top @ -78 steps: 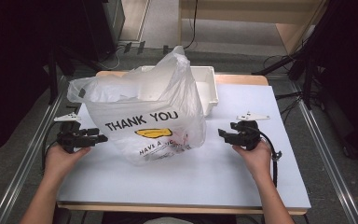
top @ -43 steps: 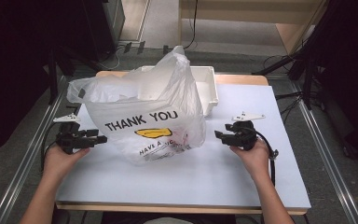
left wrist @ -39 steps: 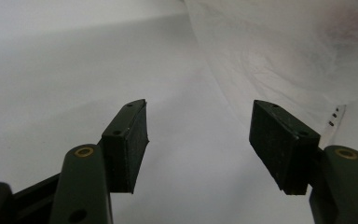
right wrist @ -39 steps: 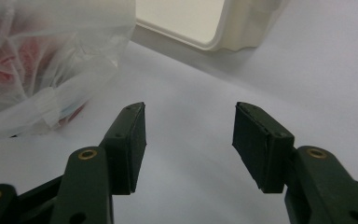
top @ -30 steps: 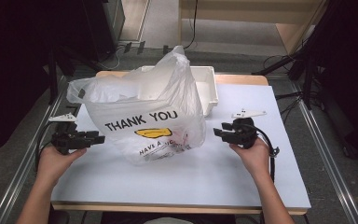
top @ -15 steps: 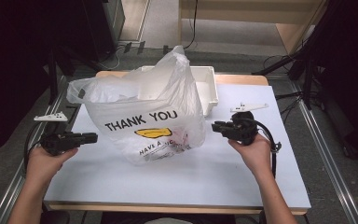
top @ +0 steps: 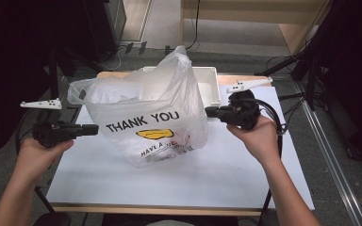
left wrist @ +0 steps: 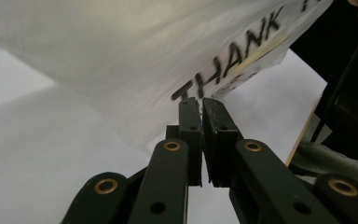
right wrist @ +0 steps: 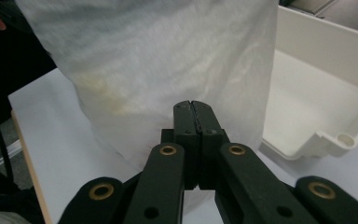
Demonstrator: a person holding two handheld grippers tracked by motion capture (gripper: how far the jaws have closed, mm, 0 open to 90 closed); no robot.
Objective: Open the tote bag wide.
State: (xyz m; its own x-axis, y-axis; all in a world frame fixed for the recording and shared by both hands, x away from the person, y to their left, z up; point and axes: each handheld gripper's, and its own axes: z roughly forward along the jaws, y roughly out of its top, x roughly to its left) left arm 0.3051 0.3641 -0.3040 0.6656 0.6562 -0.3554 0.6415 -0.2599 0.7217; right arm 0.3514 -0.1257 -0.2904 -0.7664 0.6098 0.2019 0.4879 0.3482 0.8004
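Note:
A white plastic bag (top: 146,117) printed THANK YOU stands in the middle of the white table (top: 193,183). My left gripper (top: 94,128) hangs in the air just left of the bag and points at its side. Its jaws have just been closing and now stand shut with nothing between them. In the left gripper view the gripper's tips (left wrist: 199,100) sit close before the bag's (left wrist: 121,46) lettering. My right gripper (top: 208,111) points at the bag's right side, its jaws also just closed on nothing. The bag (right wrist: 168,56) rises right behind its tips (right wrist: 192,103).
A white plastic bin (top: 207,87) stands behind the bag at the table's far edge; its rim (right wrist: 326,93) lies to the right in the right gripper view. Dark stands and cables surround the table. The table's near half is bare white.
Both hands have lifted their grippers off the table. Both pairs of jaws have gone from open to shut. The bag has stayed in place.

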